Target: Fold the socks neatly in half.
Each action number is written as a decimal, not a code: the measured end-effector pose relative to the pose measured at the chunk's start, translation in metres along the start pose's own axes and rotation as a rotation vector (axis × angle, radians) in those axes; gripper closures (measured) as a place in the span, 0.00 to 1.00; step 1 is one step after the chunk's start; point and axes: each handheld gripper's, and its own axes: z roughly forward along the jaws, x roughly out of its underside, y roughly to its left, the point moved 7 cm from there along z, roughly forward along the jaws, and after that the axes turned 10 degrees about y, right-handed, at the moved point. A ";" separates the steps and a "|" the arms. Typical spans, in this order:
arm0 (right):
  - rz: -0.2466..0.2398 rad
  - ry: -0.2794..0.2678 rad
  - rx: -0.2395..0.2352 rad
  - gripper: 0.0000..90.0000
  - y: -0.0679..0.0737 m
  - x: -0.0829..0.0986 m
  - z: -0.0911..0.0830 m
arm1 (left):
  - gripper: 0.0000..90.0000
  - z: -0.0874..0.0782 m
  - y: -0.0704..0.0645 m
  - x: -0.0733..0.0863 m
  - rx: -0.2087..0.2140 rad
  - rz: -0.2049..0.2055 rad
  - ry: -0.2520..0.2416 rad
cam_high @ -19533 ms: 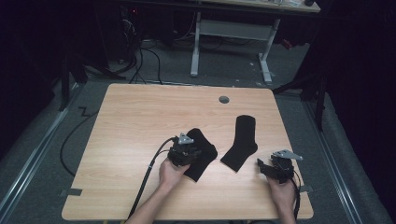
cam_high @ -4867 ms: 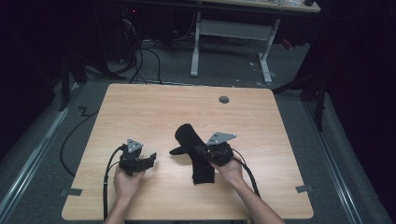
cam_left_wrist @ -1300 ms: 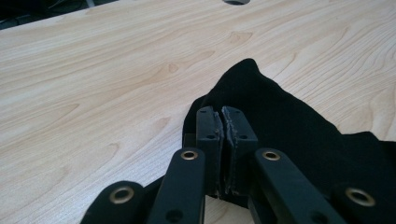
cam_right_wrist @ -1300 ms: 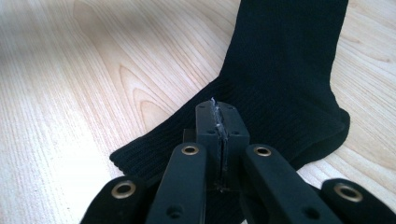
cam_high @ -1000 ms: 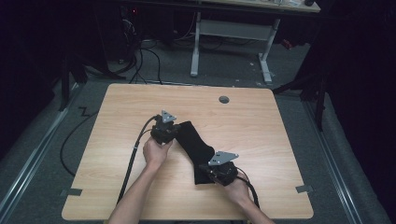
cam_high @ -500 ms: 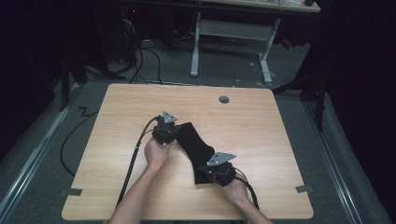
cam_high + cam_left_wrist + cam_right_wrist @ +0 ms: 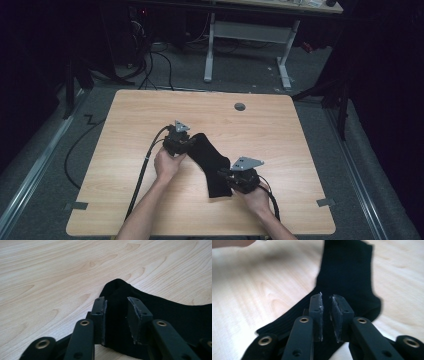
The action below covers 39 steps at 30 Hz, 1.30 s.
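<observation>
1. The right gripper (image 7: 235, 179) had slid a little toward the person over the last second; its jaws stood a narrow gap apart over the black sock (image 7: 212, 162), so whether they pinched cloth I could not tell.
2. The left gripper (image 7: 181, 144) had stayed at the sock's far end, jaws parted around the fabric.
3. The sock lay stretched diagonally on the table (image 7: 125, 120), apparently being pulled flat.

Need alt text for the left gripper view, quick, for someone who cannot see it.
Two black jaws of the left gripper stand apart over the end of a black sock lying flat on a light wooden table.
</observation>
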 end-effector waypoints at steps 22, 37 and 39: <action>0.056 0.123 0.096 0.92 -0.029 0.005 0.033 | 0.95 0.009 -0.001 0.002 -0.055 0.041 0.031; 0.050 0.122 0.094 0.92 -0.029 0.006 0.033 | 0.91 0.025 0.002 -0.001 -0.095 0.039 0.024; 0.049 0.120 0.093 0.91 -0.029 0.006 0.033 | 0.83 0.027 0.003 0.001 -0.111 0.031 0.030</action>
